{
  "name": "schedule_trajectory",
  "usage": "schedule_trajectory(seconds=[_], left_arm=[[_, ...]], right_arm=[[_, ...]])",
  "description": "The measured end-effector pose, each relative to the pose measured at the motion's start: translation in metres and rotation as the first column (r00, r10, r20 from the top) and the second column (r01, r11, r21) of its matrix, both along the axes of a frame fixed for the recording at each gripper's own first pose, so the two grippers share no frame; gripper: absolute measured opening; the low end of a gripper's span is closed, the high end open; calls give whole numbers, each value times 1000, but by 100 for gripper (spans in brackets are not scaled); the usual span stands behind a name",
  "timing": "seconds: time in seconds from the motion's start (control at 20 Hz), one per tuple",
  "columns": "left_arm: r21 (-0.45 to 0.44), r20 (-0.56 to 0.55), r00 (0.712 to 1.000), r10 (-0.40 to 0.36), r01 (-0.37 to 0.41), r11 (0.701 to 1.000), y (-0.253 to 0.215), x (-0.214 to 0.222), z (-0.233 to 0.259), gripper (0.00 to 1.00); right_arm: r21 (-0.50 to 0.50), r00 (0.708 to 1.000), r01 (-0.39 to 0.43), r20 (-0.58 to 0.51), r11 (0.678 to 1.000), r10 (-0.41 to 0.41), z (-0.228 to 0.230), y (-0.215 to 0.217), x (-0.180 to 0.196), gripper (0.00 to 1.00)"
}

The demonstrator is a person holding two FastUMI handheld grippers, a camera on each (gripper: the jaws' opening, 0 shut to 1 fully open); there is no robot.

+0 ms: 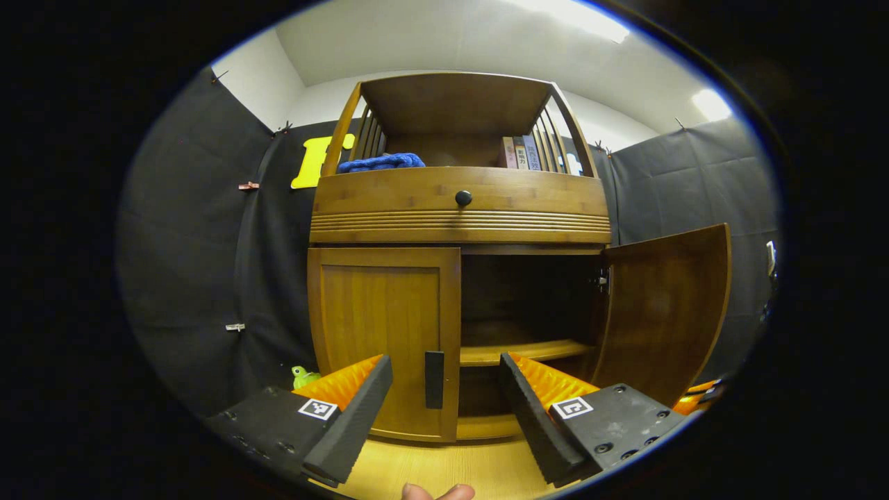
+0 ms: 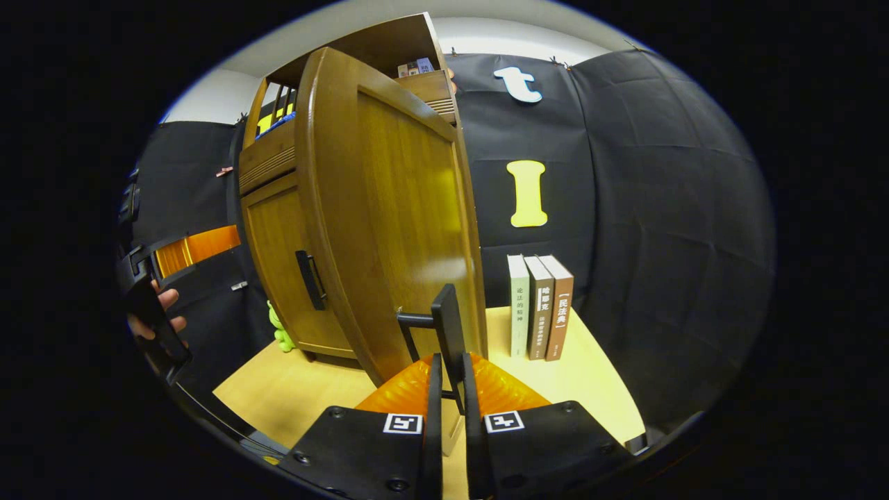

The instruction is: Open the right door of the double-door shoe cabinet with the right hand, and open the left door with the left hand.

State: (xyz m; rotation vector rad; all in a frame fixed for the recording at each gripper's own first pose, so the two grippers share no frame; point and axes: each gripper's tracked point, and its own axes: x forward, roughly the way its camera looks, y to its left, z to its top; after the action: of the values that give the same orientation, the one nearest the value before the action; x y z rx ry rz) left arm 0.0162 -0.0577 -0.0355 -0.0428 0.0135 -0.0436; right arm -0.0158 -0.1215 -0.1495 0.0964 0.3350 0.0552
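Note:
A wooden shoe cabinet (image 1: pixel 458 208) stands ahead in the left gripper view. Its left door (image 1: pixel 382 333) is closed, with a dark upright handle (image 1: pixel 434 379) near its inner edge. My left gripper (image 1: pixel 444 410) is open, its fingers on either side of that handle and a little short of it. The right door (image 1: pixel 667 312) is swung wide open, showing dark shelves inside. In the right gripper view the right door (image 2: pixel 396 208) stands close in front, and my right gripper (image 2: pixel 448 378) is shut on the door's dark handle (image 2: pixel 444 319).
Three books (image 2: pixel 538 305) stand upright on the light wooden floor (image 2: pixel 597 375) to the right of the open door. A small green toy (image 1: pixel 303 376) lies by the cabinet's left foot. A blue cloth (image 1: pixel 380 162) and books sit on the upper shelf. Black cloth walls surround the booth.

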Motion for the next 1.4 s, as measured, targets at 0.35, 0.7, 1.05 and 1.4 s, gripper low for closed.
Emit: schedule_trajectory(seconds=[0.35, 0.7, 1.05, 1.4], left_arm=[[6, -31, 999, -8, 8, 1000, -15, 20, -10, 96], [25, -49, 999, 4, -3, 1000, -16, 49, -26, 96], [84, -70, 998, 7, -1, 996, -3, 94, -62, 96], [105, -117, 992, 39, -27, 994, 9, 145, -106, 72]], right_arm=[[-11, 996, 85, 41, 996, -85, 12, -47, -3, 18], [18, 982, 183, 53, 983, -184, 28, -77, -12, 23], [108, 953, 254, 143, 961, -268, 80, -81, -53, 96], [61, 966, 181, 178, 982, -189, 101, -25, -83, 98]])
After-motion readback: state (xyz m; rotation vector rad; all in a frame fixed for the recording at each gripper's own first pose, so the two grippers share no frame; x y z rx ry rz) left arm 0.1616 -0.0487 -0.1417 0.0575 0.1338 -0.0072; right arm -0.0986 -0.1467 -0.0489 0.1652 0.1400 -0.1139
